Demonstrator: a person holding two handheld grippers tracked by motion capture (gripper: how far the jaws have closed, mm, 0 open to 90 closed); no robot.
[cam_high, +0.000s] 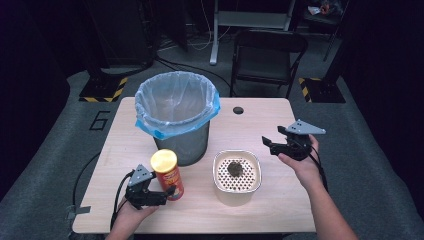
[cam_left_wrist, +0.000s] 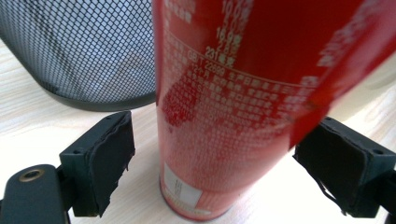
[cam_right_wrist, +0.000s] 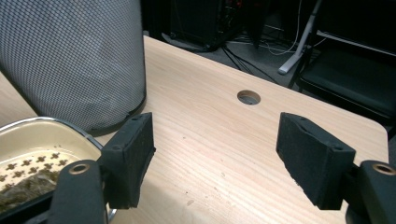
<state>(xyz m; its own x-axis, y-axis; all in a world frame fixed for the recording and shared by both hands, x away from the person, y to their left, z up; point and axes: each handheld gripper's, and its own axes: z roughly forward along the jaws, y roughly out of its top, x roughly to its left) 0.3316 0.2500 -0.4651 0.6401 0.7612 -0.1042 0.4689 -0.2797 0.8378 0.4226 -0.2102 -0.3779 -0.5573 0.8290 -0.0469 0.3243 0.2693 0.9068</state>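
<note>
A red snack can (cam_high: 167, 175) with a yellow lid stands on the wooden table (cam_high: 270, 210), in front of the mesh bin (cam_high: 192, 145). My left gripper (cam_high: 169, 194) is open around the can's lower part. In the left gripper view the can (cam_left_wrist: 233, 93) sits between the jaws with a gap at the left pad (cam_left_wrist: 109, 163). A cream container (cam_high: 237, 195) with a perforated insert holds a dark lump (cam_high: 235, 168). My right gripper (cam_high: 269, 145) hovers open and holds nothing, to the right of the container and above bare table; the right gripper view shows the container's rim (cam_right_wrist: 60, 126) at lower left.
The mesh bin, lined with a pale blue bag (cam_high: 150, 127), stands tall at the table's back left. A cable hole (cam_high: 238, 110) lies behind the right gripper. A folding chair (cam_high: 267, 55) stands beyond the far edge. Bare tabletop spreads at the right and front.
</note>
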